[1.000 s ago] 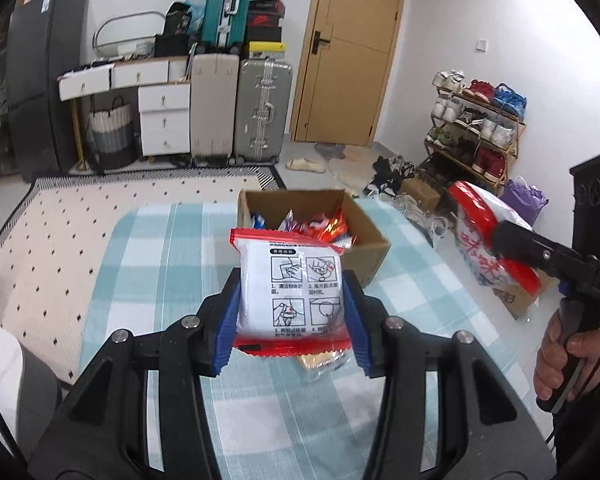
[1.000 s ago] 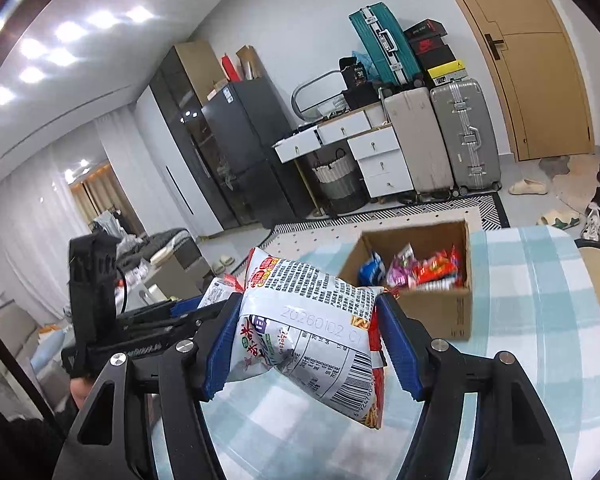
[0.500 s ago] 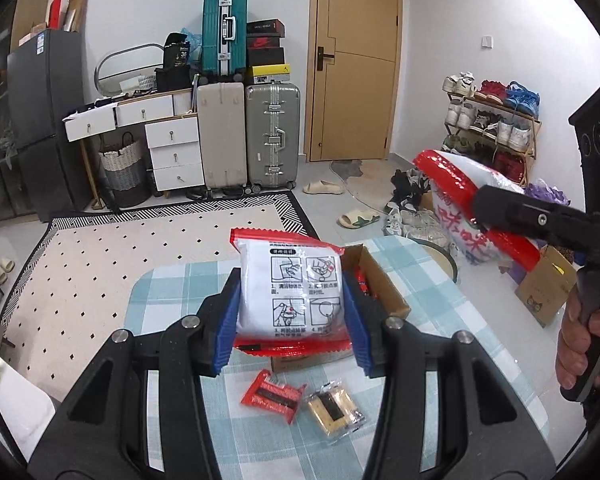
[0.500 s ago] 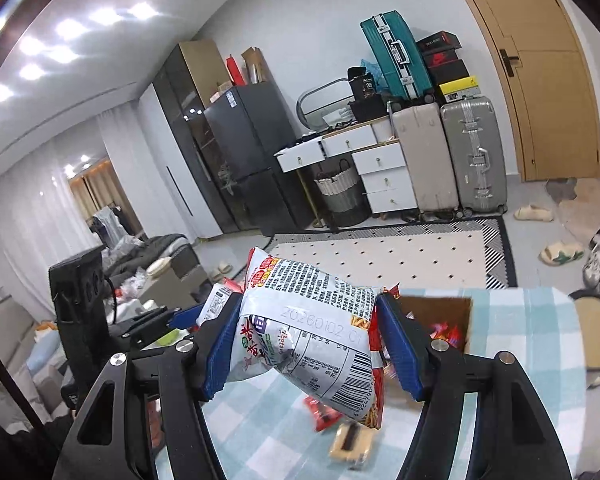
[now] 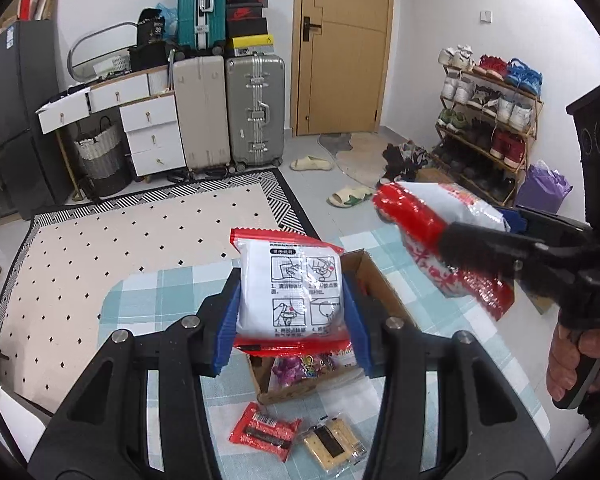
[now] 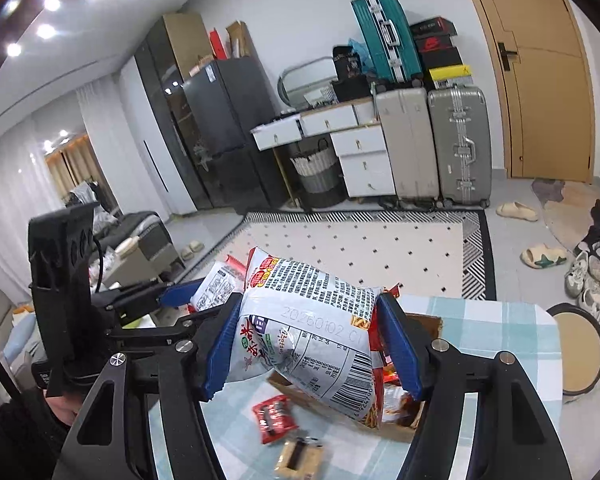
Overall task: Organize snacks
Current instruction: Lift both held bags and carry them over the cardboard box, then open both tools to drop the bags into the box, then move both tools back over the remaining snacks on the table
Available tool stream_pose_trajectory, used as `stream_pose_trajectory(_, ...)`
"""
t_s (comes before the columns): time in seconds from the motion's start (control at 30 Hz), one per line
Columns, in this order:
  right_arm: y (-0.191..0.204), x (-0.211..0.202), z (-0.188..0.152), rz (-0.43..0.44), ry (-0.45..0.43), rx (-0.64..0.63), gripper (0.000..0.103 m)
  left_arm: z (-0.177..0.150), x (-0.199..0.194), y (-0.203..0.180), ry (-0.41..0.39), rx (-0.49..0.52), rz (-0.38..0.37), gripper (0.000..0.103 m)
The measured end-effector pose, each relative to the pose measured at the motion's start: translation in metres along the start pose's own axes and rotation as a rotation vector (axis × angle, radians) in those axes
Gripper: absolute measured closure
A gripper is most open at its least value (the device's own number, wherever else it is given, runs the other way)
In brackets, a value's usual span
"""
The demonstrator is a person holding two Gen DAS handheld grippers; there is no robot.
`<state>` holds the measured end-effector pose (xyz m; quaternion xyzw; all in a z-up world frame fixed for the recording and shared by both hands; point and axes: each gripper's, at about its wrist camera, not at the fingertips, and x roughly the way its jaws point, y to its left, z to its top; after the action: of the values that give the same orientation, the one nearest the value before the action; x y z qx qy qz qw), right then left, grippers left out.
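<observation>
My left gripper is shut on a white snack pouch with red edges, held above an open cardboard box that holds several snacks. My right gripper is shut on a puffy white and red chip bag, also over the cardboard box. In the left wrist view the right gripper and its chip bag hang at the right, a hand on the handle. In the right wrist view the left gripper shows at the left with its white pouch.
On the checked tablecloth in front of the box lie a red wrapped bar and a clear pack of crackers; the same red bar and crackers show in the right wrist view. Beyond the table are a dotted rug, suitcases and a shoe rack.
Both grippers have pulled back and risen with their packets. The box now sits lower and nearer in both views, and the red bar and crackers have come into sight.
</observation>
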<state>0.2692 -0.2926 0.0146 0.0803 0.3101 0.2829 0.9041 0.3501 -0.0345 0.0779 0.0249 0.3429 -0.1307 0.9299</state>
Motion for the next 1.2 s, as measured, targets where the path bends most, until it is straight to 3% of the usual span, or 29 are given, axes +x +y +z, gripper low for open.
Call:
stream_pose_trajectory(0.33, -0.048, 0.084, -0.02, 0.003, 0.094, 0.065, 0.036, -0.019, 0.122, 0.007, 0.133, -0.019, -0.026, 0.058)
stream_pose_trajectory(0.73, -0.074, 0.137, -0.037, -0.026, 0.145, 0.066, 0.033, -0.044, 0.201, 0.026, 0.232, -0.041, -0.057, 0.058)
stream_pose_trajectory(0.87, -0.074, 0.136, -0.037, -0.029, 0.128, 0.064, 0.028, -0.046, 0.207, 0.027, 0.244, -0.021, -0.038, 0.056)
stream_pose_trajectory(0.97, -0.074, 0.129, -0.038, -0.017, 0.112, 0.07, 0.026, -0.048, 0.2, 0.032, 0.244, -0.038, -0.038, 0.045)
stream_pose_trajectory(1.1, -0.069, 0.106, -0.039, -0.017, 0.068, 0.076, 0.023, -0.054, 0.171, 0.041, 0.204, -0.079, -0.032, 0.026)
stream_pose_trajectory(1.2, -0.068, 0.088, -0.043, -0.011, 0.047, 0.096, 0.023, -0.063, 0.144, 0.052, 0.176, -0.108, -0.024, 0.024)
